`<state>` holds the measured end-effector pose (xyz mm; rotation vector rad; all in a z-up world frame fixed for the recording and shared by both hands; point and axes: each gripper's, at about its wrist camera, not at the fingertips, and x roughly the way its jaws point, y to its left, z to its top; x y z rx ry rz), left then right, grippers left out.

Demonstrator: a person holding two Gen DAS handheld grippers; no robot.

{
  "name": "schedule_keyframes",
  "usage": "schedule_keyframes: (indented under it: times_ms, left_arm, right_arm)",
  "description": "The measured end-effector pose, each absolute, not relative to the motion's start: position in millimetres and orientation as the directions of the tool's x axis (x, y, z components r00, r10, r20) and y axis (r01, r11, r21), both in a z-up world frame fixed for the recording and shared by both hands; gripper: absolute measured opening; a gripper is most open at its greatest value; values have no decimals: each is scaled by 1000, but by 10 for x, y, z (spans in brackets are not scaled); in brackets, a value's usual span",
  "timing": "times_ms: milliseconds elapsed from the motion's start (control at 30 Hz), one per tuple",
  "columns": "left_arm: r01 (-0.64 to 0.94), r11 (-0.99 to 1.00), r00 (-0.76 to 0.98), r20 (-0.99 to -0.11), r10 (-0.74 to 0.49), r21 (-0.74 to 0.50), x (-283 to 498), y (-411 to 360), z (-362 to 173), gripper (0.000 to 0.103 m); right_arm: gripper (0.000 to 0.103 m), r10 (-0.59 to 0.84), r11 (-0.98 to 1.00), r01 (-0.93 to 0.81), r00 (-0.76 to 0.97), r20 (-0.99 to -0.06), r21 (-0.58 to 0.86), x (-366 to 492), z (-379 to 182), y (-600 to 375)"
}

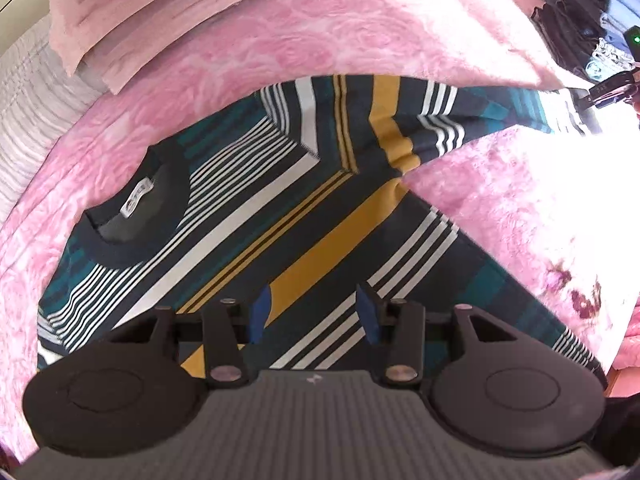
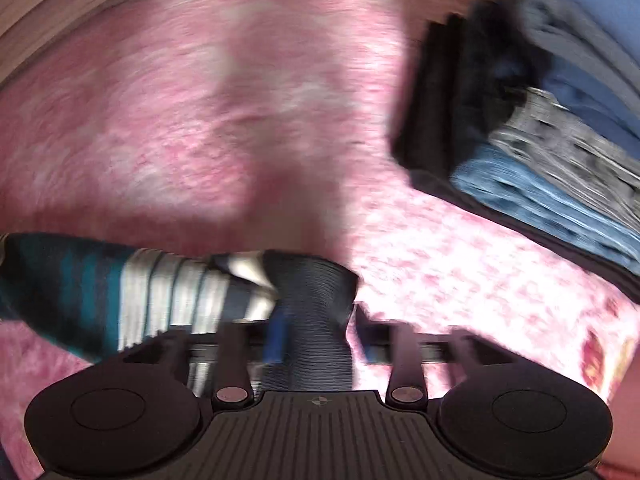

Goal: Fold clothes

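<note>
A striped sweater (image 1: 280, 208) in navy, teal, white and mustard lies flat on the pink blanket (image 1: 280, 40), collar to the left. My left gripper (image 1: 314, 314) hovers over its body, jaws open and empty. One sleeve (image 1: 460, 108) stretches out to the right, where my right gripper (image 1: 608, 94) holds its end. In the right wrist view, which is motion-blurred, the dark ribbed cuff (image 2: 312, 312) sits between the jaws of my right gripper (image 2: 320, 338), and the striped sleeve (image 2: 120, 288) trails off to the left.
A stack of folded dark, blue and grey clothes (image 2: 540, 128) lies on the blanket at the right, also in the left wrist view (image 1: 580, 20). Pink folded bedding (image 1: 120, 12) lies at the far left. The bed edge (image 1: 624, 368) is at the right.
</note>
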<state>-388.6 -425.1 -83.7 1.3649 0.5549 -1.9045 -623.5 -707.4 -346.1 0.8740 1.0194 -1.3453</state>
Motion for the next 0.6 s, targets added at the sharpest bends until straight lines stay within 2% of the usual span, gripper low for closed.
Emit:
schedule_keyframes:
  times_ms: [133,267,400,533,567,600]
  left_arm:
    - [748,-663,-216,-932,-292,35,-4046,-4279,-885,43]
    - [714,-700,-244,-933,-264,11,-4301,-4300,-1001,43]
    - [682,-731,-267,-931,-247,-2,-4534,-4302,-1088,45]
    - [667,-745,-254,-941,-223,-4,-4627,-4269,-1196,47]
    - [664,-748,-245,-945,-217,0,-4639,-4260,-1222,47]
    - [663,-748,-239,-947,-216,3,-4648,-4253,-1228,47]
  right_arm:
    - [50,-428,151,985,-10,-904,-83,-6189,-3215,-6938]
    - [51,-453,522,841,130,-882,-144,-5749,-3187,-6566]
    - [51,-426,756,601,151,-892,-259,-5352,-3522,-6314]
    - [51,-443,806,486,119,-889,-336,-5347,-3828,-6339]
    - [31,-437,812,479,121,-891,-333,-5370,-3825,-6354]
    - [5,-428,816,476,118,-896,-328,-5382,-3783,-6371]
